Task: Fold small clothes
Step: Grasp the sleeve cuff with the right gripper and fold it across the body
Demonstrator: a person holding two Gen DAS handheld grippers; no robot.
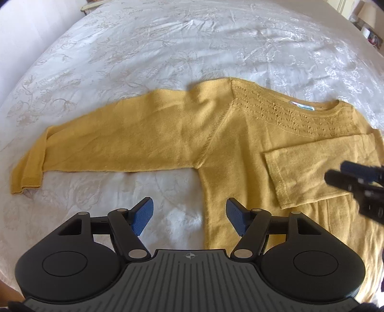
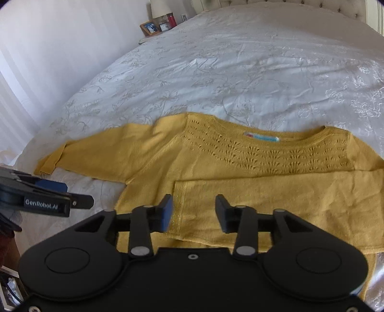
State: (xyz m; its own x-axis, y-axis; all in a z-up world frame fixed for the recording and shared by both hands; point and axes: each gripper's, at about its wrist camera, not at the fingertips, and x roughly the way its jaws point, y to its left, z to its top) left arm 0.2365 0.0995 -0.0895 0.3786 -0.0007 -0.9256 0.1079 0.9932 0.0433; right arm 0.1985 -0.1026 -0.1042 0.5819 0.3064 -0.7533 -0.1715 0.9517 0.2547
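A mustard-yellow knitted sweater point(image 1: 230, 134) lies flat on the bed, neck away from me, label showing. It also shows in the right wrist view point(image 2: 216, 163). Its left sleeve point(image 1: 96, 144) stretches out to the left. Its right sleeve point(image 2: 276, 204) is folded across the body, cuff toward the middle. My left gripper point(image 1: 189, 216) is open and empty above the sweater's lower left side edge. My right gripper point(image 2: 194, 212) is open and empty just above the folded sleeve's cuff. Each gripper shows at the edge of the other's view.
The bed is covered by a white flower-patterned bedspread point(image 1: 168, 48). A nightstand with a photo frame, a clock and a red item point(image 2: 158, 24) stands far left of the bed. A lamp point(image 1: 367, 14) stands at the far right.
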